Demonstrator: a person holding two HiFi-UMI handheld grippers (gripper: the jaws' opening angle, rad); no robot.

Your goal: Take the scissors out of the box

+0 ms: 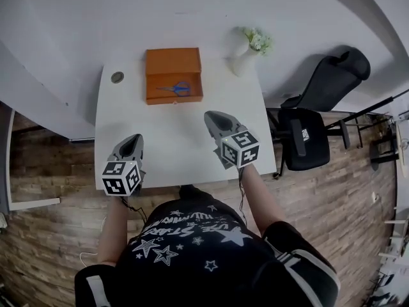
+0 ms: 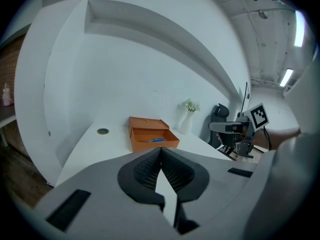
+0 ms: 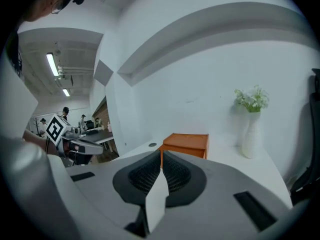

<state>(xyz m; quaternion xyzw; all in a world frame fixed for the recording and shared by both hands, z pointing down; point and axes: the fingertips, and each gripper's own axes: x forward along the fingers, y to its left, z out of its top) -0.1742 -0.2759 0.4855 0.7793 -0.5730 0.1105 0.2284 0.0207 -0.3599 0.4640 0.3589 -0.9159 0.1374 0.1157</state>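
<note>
An orange box (image 1: pixel 173 75) stands open at the far middle of the white table (image 1: pixel 176 146), its lid tilted back. Blue-handled scissors (image 1: pixel 176 89) lie flat inside it; they also show in the left gripper view as scissors (image 2: pixel 154 140) in the box (image 2: pixel 150 139). My left gripper (image 1: pixel 134 139) is shut and empty near the table's front left, well short of the box. The right gripper (image 1: pixel 210 116) is shut and empty too, nearer the box and to its right. In the right gripper view the box (image 3: pixel 186 145) shows only its side, and the scissors are hidden.
A white vase with flowers (image 1: pixel 246 55) stands at the table's far right corner. A round cable grommet (image 1: pixel 117 77) sits left of the box. A black office chair (image 1: pixel 305 136) is beside the table on the right, and a white wall runs behind it.
</note>
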